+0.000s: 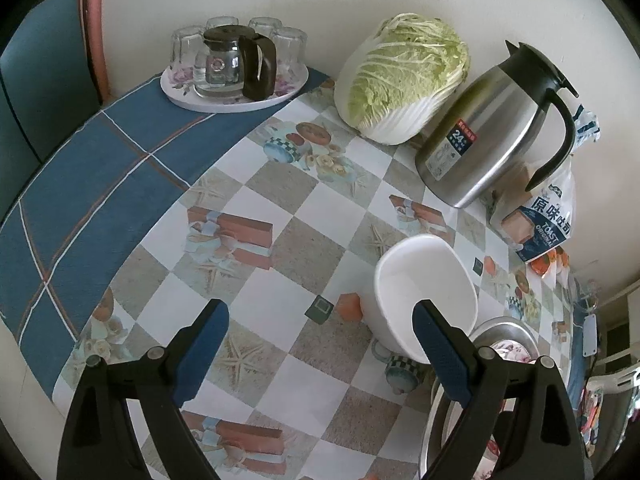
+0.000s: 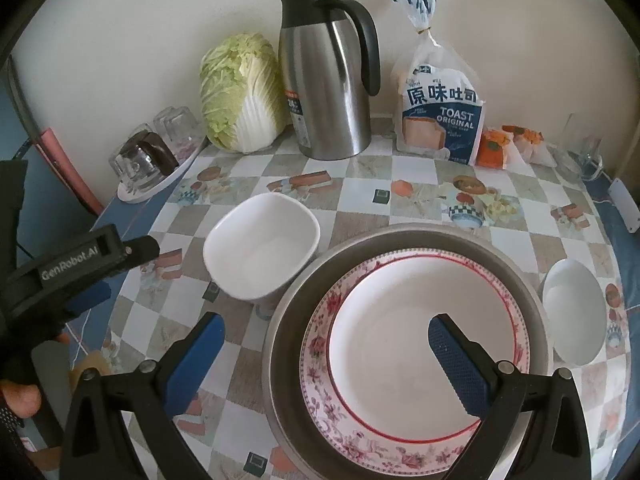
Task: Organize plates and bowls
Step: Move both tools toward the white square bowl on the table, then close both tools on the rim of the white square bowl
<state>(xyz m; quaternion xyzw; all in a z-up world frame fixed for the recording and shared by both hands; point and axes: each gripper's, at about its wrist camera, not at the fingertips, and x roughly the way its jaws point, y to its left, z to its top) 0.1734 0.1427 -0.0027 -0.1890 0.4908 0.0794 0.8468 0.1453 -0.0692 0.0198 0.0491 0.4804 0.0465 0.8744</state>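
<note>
A white squarish bowl [image 2: 262, 246] stands on the checked tablecloth, left of a metal pan [image 2: 404, 240] that holds a floral-rimmed plate [image 2: 404, 344]. A small round white bowl [image 2: 574, 318] stands right of the pan. My right gripper [image 2: 326, 342] is open and empty, low over the plate's left part. My left gripper [image 1: 320, 330] is open and empty; its right finger sits in front of the squarish bowl [image 1: 426, 292]. The pan's rim [image 1: 504, 326] shows behind that finger. The left gripper also shows in the right wrist view [image 2: 88, 264], left of the bowl.
At the back by the wall stand a napa cabbage [image 2: 240, 94], a steel thermos jug [image 2: 328, 76], a toast bag [image 2: 438, 116] and snack packets [image 2: 508, 144]. A tray with a glass teapot and upturned glasses [image 1: 236, 68] is at the table's far left. A glass mug [image 2: 586, 158] is far right.
</note>
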